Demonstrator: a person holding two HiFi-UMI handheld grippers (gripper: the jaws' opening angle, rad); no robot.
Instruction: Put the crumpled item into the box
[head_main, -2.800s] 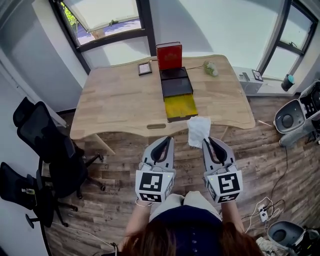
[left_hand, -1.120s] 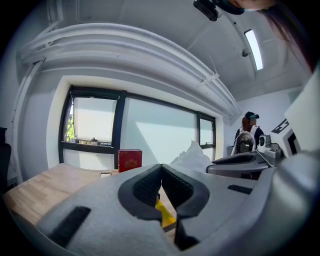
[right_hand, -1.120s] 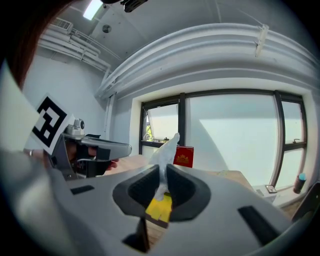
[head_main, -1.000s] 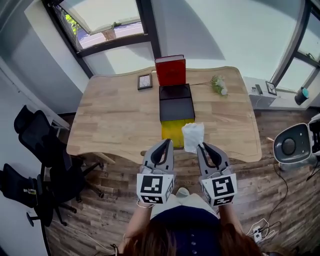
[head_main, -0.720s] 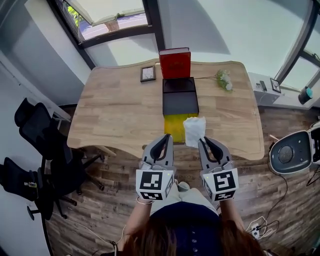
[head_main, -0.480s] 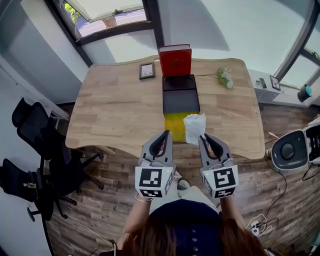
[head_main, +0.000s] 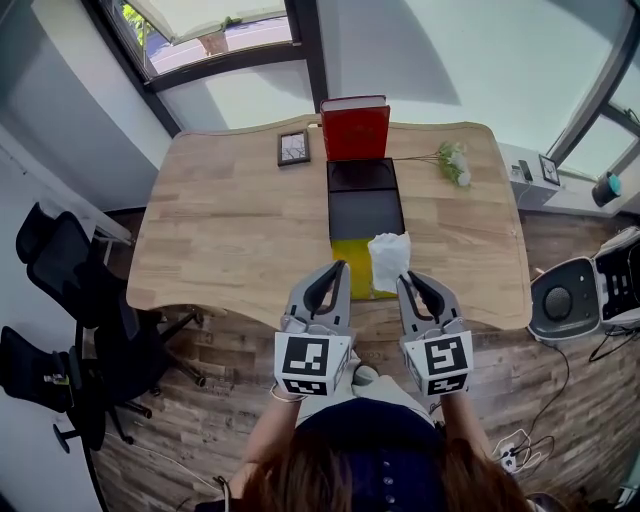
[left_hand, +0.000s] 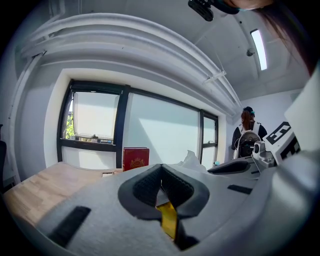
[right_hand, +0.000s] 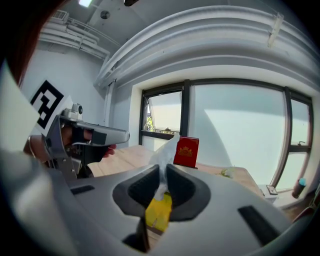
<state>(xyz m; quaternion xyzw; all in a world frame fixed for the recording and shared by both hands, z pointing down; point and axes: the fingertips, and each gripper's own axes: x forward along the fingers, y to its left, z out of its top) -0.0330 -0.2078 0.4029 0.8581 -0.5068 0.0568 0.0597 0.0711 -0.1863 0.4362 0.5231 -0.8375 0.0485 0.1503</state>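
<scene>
**Crumpled item** (head_main: 388, 260): white, paper-like, pinched at its lower end between the jaws of the right gripper (head_main: 405, 282). It stands up ahead of them, over the near right rim of the box's yellow section (head_main: 350, 264). Unmarked.

**Left gripper** (head_main: 337, 270): jaws pressed together, nothing between them. It sits just beside the right gripper, level with it, with the yellow section ahead and below.

**Box** (head_main: 366, 212): black and open, in line beyond the jaws, with the yellow section at its near end.

**Markings:** each gripper's cube carries black-and-white square markers. The red book (head_main: 355, 128) stands upright past the box's far end and has a gold emblem on its cover. Its lettering is too small to read.

**Edges, room:** both pairs of jaws are at the near edge of the tabletop (head_main: 230, 220). Bare wood lies wide to their left and narrower to their right. A small picture frame (head_main: 292, 148) is far left of the book, and a flower sprig (head_main: 455, 162) is far right.

**Surroundings:** plank floor (head_main: 230, 370), office chairs (head_main: 70, 300) well to the left, dark-framed windows (head_main: 210, 30) beyond.
</scene>
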